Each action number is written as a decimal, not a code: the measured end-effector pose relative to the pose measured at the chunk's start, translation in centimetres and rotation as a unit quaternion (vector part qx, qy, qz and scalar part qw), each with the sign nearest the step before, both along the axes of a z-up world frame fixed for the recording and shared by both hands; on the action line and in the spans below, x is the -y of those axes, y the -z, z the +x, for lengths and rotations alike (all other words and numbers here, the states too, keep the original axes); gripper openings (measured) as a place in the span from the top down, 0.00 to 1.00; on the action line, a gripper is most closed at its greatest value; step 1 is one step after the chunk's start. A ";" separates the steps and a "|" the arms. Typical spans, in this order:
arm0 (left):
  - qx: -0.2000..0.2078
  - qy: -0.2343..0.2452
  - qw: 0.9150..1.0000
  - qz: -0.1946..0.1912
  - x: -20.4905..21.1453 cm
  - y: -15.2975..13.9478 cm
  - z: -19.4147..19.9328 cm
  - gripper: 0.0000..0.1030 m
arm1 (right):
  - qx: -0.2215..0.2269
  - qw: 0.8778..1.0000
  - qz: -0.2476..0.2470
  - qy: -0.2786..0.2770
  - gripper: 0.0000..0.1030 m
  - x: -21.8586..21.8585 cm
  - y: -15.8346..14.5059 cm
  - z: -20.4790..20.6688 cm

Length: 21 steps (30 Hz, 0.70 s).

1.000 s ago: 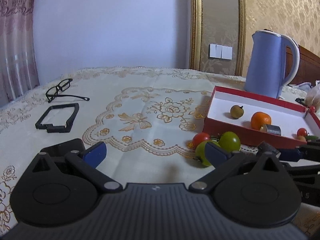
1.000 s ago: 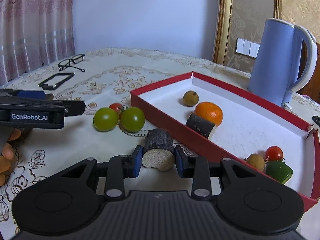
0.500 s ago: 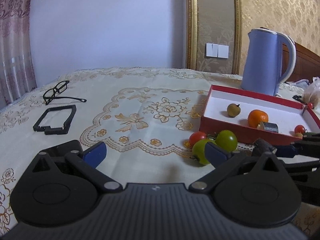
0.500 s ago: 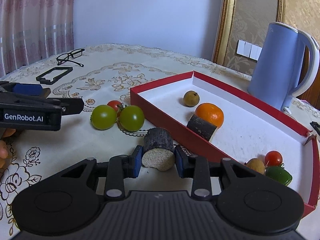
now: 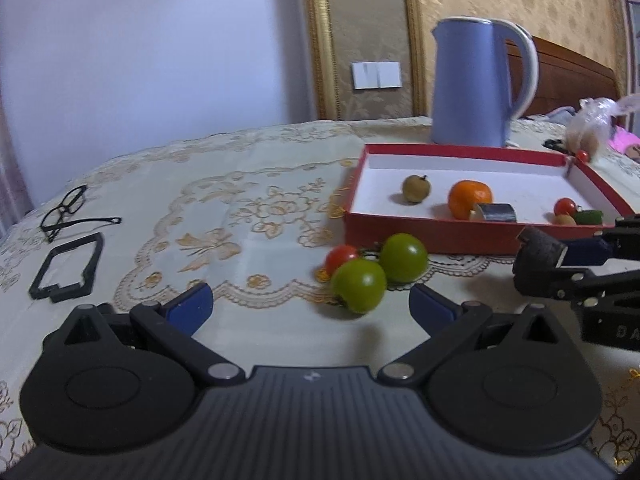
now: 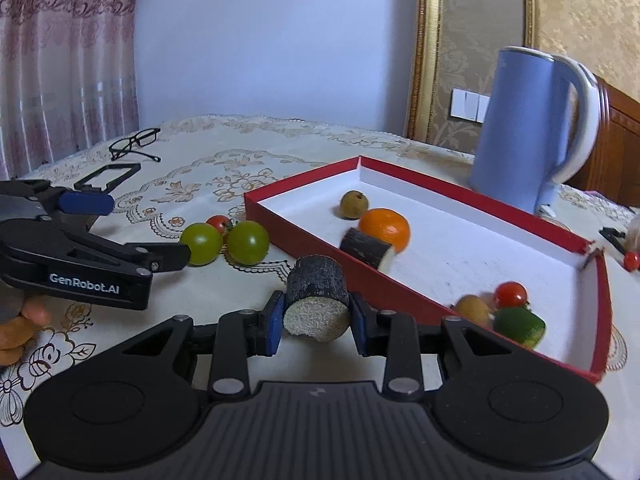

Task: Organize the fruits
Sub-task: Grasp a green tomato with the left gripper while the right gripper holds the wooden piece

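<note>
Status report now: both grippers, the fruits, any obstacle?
Right gripper shut on dark cut piece. Left gripper open, empty. Three tomatoes outside red box. Nothing blocking.

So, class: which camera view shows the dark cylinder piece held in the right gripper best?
The right wrist view. There the dark cylinder piece sits centred and close between the right gripper pads, showing its pale cut end and dark skin. The left wrist view catches it only side-on at the right edge, partly hidden.

Dark-skinned cut piece [image 6: 317, 295] clamped above cloth; two green tomatoes [image 6: 224, 242] beside red box [image 6: 472, 236] holding orange [image 6: 385, 229]
</note>
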<state>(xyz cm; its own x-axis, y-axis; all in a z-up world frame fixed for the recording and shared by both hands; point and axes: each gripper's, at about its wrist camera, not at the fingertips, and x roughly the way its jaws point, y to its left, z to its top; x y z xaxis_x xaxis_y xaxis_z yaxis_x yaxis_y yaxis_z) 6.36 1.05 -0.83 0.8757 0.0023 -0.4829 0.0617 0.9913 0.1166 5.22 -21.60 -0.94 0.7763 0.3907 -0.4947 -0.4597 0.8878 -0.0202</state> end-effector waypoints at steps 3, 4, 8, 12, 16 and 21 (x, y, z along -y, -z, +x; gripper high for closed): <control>0.006 0.008 1.000 0.011 0.4 0.0 0.3 0.00 | 0.002 1.000 0.005 0.003 0.68 0.5 -0.1 -0.2; 0.007 0.011 1.000 0.017 0.6 0.0 0.4 0.00 | 0.003 1.000 0.006 0.004 0.68 0.7 -0.1 -0.2; 0.003 0.023 0.999 0.035 1.2 0.2 1.0 0.03 | 0.005 1.000 0.009 0.006 0.68 1.0 -0.1 -0.5; -0.010 0.033 0.999 0.033 1.4 0.4 1.6 0.13 | 0.006 1.000 0.014 0.008 0.68 1.4 0.0 -0.7; -0.017 0.032 0.999 0.022 1.1 0.5 1.9 0.16 | 0.007 1.000 0.016 0.009 0.68 1.5 0.0 -0.8; -0.026 0.031 0.999 0.009 0.7 0.6 2.2 0.25 | 0.008 1.000 0.016 0.008 0.68 1.5 0.1 -0.9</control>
<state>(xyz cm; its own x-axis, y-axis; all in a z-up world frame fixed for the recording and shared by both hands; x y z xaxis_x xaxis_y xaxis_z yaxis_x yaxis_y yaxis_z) 8.59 0.32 -1.41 0.8481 -0.0421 -0.5282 0.1296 0.9830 0.1298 4.34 -23.10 -1.00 0.7902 0.3929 -0.4704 -0.4446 0.8957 0.0012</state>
